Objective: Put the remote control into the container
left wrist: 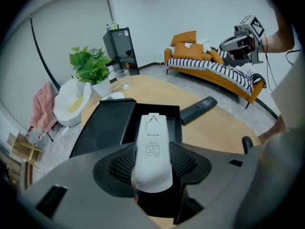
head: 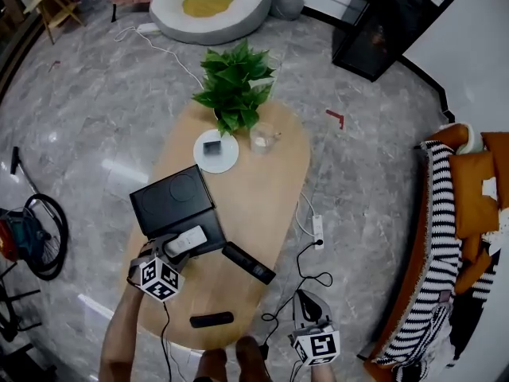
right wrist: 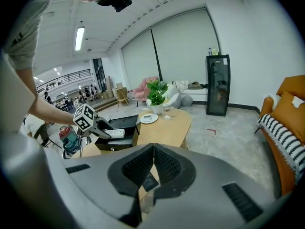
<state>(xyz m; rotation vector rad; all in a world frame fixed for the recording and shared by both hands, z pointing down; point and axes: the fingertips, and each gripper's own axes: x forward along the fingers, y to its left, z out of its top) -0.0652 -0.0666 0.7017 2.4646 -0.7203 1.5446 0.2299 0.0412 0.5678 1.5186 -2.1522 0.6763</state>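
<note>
right gripper (right wrist: 153, 162): nearest, off table's (left wrist: 214, 128) near-right edge, jaws pressed together, empty | left gripper (left wrist: 152, 163): pinching white remote (left wrist: 152, 142) by its sides | white remote: over open box (left wrist: 174, 123), table's left | black remote (left wrist: 198, 109): just right of box

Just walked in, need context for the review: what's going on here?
A person works with two hand-held grippers. The left hand-held gripper grips a white remote control and holds it over the open black container on the wooden table, not yet released. The right hand-held gripper is shut and empty, off the table's near edge. A dark remote and a smaller dark one lie on the table.
</note>
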